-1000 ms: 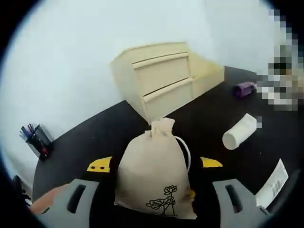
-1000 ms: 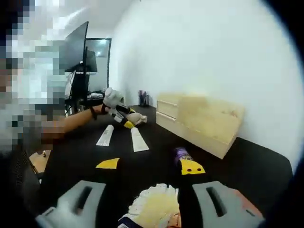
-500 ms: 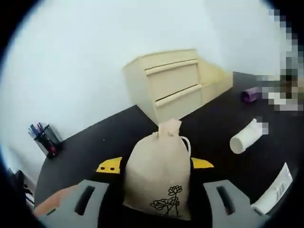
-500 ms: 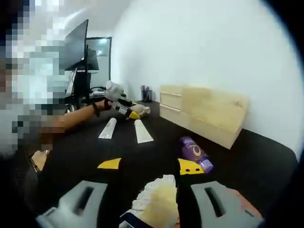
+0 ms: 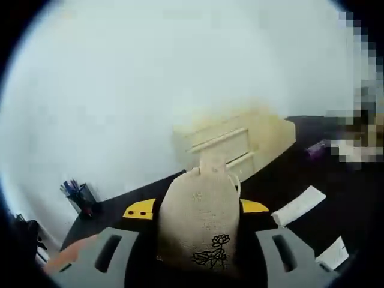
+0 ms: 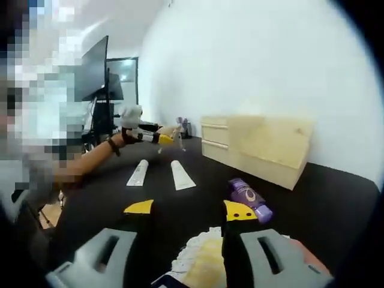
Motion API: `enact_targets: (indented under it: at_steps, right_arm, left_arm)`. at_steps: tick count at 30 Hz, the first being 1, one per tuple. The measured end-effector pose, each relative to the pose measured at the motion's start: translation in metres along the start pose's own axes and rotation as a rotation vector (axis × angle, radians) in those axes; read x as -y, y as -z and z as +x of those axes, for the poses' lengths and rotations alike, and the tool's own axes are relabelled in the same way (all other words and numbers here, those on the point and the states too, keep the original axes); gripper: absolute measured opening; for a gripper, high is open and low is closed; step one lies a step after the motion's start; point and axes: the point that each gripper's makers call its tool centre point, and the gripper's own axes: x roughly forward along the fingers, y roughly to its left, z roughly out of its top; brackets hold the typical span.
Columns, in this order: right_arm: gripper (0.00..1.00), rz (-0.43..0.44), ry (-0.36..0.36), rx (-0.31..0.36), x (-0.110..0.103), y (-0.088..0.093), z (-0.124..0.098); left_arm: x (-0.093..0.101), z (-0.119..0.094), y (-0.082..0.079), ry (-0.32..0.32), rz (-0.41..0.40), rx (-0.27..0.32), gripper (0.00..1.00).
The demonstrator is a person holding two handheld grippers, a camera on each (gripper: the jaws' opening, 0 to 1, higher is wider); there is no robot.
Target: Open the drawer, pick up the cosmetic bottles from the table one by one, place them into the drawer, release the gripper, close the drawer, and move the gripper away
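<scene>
A beige drawstring bag (image 5: 198, 219) with a lotus print sits between the jaws of my left gripper (image 5: 197, 209), which is shut on it. In the right gripper view a hand holds that left gripper (image 6: 144, 135) up above the table. The wooden drawer chest (image 5: 240, 141) (image 6: 258, 147) stands by the wall with both drawers shut. A purple bottle (image 6: 249, 197) (image 5: 316, 149) lies in front of it. Two white tubes (image 6: 137, 173) (image 6: 182, 175) lie further left. My right gripper (image 6: 189, 209) holds a cream thing with a frilled white edge (image 6: 201, 264) low between its jaws.
Everything sits on a black table (image 6: 312, 204). A pen holder (image 5: 78, 195) stands near the wall. A white tube (image 5: 298, 206) and a white label (image 5: 333, 255) lie to the right of the bag. A monitor (image 6: 96, 72) stands beyond the table's far end.
The left jaws closed in on the bag, and the gripper rose off the table with it. The right gripper shifted a little, bringing the purple bottle closer.
</scene>
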Motion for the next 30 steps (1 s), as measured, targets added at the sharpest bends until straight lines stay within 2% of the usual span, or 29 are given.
enact_targets:
  at_steps: [7,12,16,19,25,30]
  right_arm:
    - [0.37,0.002,0.025,0.005,0.002,0.000,0.000]
    - [0.37,0.004,0.033,0.019,0.001,-0.002,0.001]
    - [0.37,0.039,0.059,0.068,0.004,-0.010,0.001]
    - [0.37,0.089,0.062,0.117,0.003,-0.019,-0.002]
    - [0.36,0.099,0.074,0.135,0.001,-0.022,-0.003]
    - [0.36,0.108,0.080,0.147,0.000,-0.023,-0.003]
  left_arm:
    - [0.017,0.002,-0.013,0.046,-0.026,0.047,0.45]
    - [0.029,0.005,-0.016,0.076,-0.044,0.053,0.45]
    - [0.046,0.004,-0.027,0.122,-0.063,0.073,0.45]
    - [0.067,0.003,-0.038,0.162,-0.044,0.092,0.44]
    - [0.093,0.001,-0.051,0.204,-0.011,0.121,0.44]
    - [0.116,0.007,-0.053,0.253,-0.038,0.143,0.44]
